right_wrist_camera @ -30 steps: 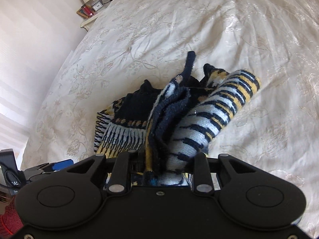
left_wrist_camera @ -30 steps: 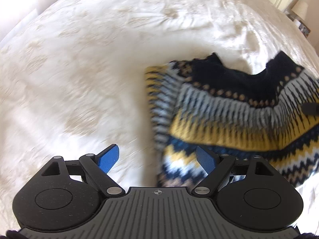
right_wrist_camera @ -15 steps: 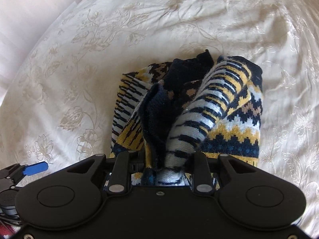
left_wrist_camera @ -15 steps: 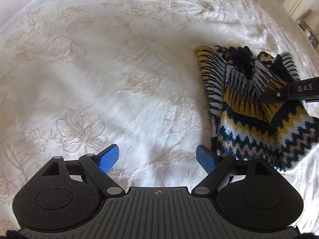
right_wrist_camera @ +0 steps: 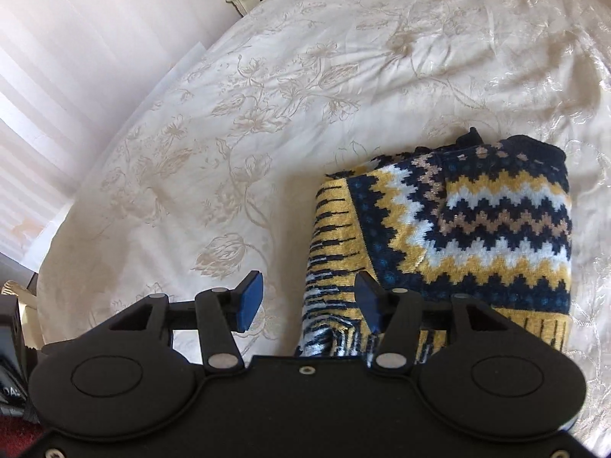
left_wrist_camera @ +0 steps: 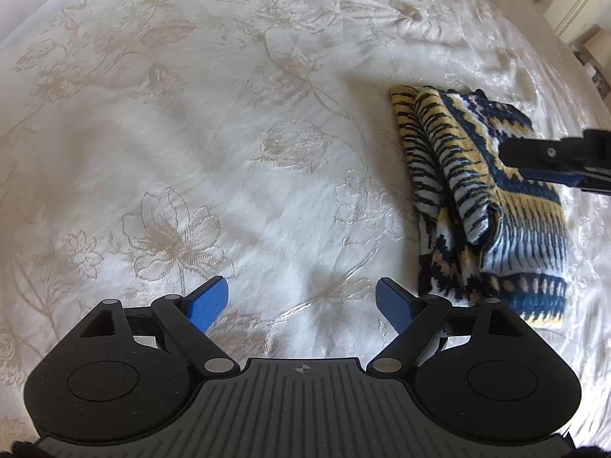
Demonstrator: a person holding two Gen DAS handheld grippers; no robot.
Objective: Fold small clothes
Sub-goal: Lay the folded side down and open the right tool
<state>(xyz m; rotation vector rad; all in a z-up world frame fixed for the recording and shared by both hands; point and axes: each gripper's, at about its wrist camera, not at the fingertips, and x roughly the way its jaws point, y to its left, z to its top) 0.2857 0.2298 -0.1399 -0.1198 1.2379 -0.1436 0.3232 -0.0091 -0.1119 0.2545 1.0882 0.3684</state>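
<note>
Pointing steeply down, right gripper (right_wrist_camera: 309,301) jaws just opened over sweater (right_wrist_camera: 477,221).

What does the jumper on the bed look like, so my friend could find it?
Look at the big cream bedspread with pale flowers stitched on it. The jumper lies folded on it, just ahead of the right gripper. It is the only colourful thing there: knitted zigzags of navy, yellow, white and tan.

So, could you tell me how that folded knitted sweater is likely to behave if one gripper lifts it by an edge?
The sweater would probably flop: its layers already slump unevenly on the bedspread. The fold would likely fall open, since nothing pins it. The thick knit probably grips the pads well rather than slipping.
</note>
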